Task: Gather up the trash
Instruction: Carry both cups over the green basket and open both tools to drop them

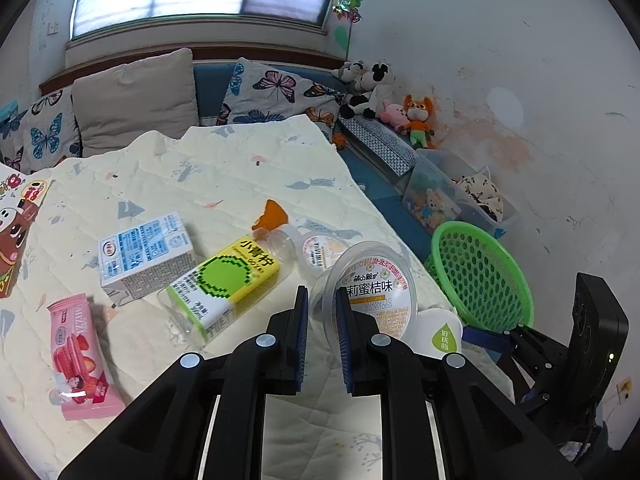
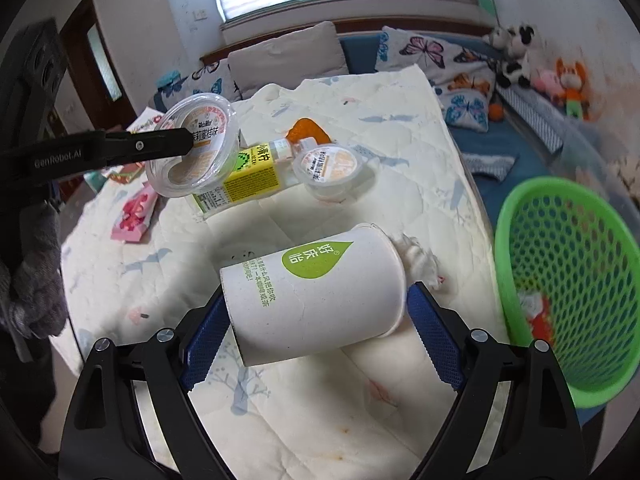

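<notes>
Left wrist view: left gripper (image 1: 322, 300) is nearly pressed together, pinching the rim wall of a clear jelly cup (image 1: 370, 290), which is tipped on edge with its printed lid facing the camera. The green basket (image 1: 482, 276) stands just right of the cup, off the edge of the quilted bed cover (image 1: 200, 176). Still lying on the cover, left of the basket: yellow drink bottle (image 1: 228, 284), blue-white carton (image 1: 146, 258), pink wrapper (image 1: 78, 354), small sealed cup (image 1: 322, 250).

Right wrist view: right gripper (image 2: 318, 314) is spread wide, its pads flanking a white paper cup (image 2: 316, 292) that lies on its side, left of the basket. Whether the pads press the cup, I cannot tell. The basket already holds one red-white scrap (image 2: 538, 316).

Step, as I judge it: carrying items to the basket. Next move calls for swinging each cup over the rim and releasing.
</notes>
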